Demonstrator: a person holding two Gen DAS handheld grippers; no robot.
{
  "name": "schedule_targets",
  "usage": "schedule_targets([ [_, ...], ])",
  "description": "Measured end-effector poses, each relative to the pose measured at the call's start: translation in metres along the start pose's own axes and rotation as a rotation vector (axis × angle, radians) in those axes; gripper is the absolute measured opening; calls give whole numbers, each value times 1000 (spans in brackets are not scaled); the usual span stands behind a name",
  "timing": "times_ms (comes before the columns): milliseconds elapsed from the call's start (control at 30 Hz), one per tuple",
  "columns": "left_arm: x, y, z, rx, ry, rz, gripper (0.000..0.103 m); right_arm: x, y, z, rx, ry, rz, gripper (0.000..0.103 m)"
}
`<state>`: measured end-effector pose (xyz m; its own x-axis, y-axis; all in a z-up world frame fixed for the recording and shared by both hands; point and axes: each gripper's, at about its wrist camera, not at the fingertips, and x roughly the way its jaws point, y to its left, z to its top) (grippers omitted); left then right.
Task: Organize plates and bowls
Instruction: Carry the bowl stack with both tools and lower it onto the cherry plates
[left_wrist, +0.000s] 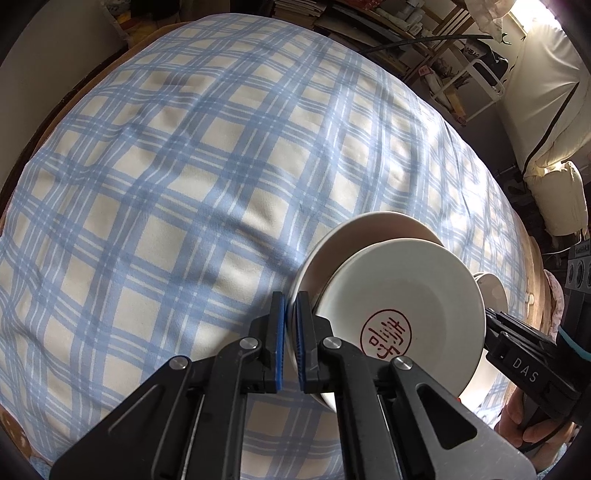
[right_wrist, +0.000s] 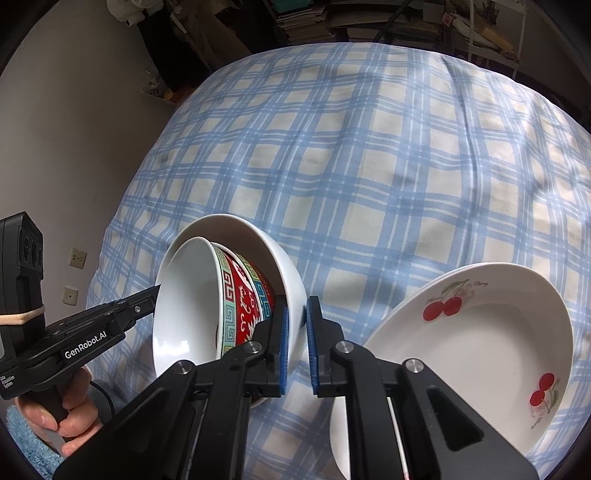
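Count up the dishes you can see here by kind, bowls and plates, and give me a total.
Bowls: 2, a white bowl with a red patterned bowl nested inside it
Plates: 1, the cherry plate
Total: 3

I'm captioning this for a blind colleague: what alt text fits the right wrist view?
The right tool is clamped on the rim of a white bowl with a red patterned bowl nested inside, above a blue plaid cloth. A cherry-print dish sits at right; the left tool grips the patterned bowl's far rim.
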<state>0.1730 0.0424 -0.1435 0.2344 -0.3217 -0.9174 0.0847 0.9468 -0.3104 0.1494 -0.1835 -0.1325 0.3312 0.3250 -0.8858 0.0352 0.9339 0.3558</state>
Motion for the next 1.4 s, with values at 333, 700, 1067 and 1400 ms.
schedule_targets([
  [333,-1,-20,0,69,16,100,2,-3,5,-2,3,-11,-26,12],
  [700,-29,-31,3,119,-19,119,2,-19,5,-5,26,-47,11,12],
  [1067,-64,-74,6,159,-54,87,2,-70,-5,-2,51,-121,9,12],
  [1400,-55,-138,-10,224,-19,59,2,-113,-50,-20,102,-141,-50,12],
])
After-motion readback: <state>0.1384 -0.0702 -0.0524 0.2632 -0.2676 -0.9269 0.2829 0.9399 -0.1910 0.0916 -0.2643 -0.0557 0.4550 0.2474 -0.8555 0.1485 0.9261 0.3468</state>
